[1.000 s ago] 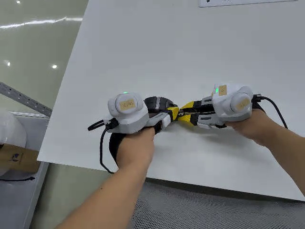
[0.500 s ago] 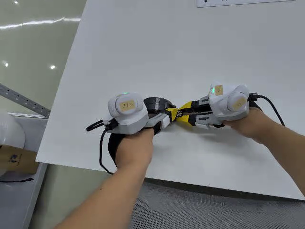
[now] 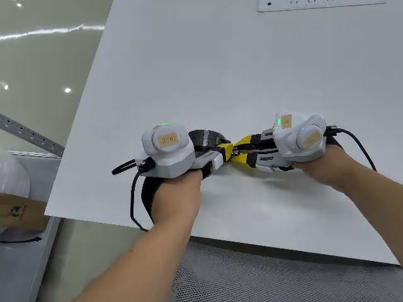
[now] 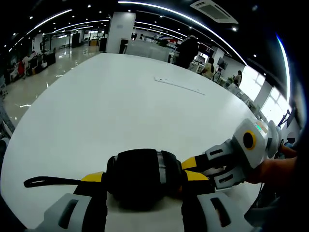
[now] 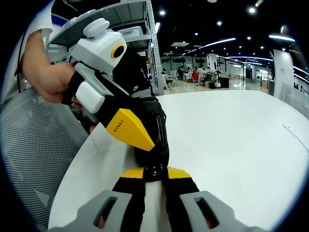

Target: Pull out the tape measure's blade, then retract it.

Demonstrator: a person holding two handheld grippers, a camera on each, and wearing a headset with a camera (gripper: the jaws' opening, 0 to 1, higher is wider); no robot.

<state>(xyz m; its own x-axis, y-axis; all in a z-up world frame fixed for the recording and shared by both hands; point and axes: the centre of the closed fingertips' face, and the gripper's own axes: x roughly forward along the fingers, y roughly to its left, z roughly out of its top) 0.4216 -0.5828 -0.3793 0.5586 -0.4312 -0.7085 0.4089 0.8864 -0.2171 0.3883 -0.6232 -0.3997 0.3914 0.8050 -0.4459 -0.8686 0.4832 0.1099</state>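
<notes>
While the left gripper (image 4: 143, 177) is clamping the black case (image 3: 205, 136) across its two flat sides, the right gripper (image 5: 155, 174) is sitting right at the case's mouth. Its jaws are pressed nearly together and, as far as I can judge, are pinching the hook (image 5: 154, 168) of the blade. The table (image 3: 252, 69) is lying directly under the case, and a strap (image 4: 48, 182) is trailing away from the case on the side opposite the mouth.

The pull looks to be only starting. To do it well, the right gripper should be drawing straight away from the case, in line with the mouth. It should be keeping the blade flat, since a twist or a sideways drag risks the hook slipping free. The left gripper should be bracing the case so it is not sliding along. On the return, easing the hook back toward the case beats letting it snap.

The case is serving as the one container: hardly any blade is showing outside it, so nearly all is presumably coiled inside.
</notes>
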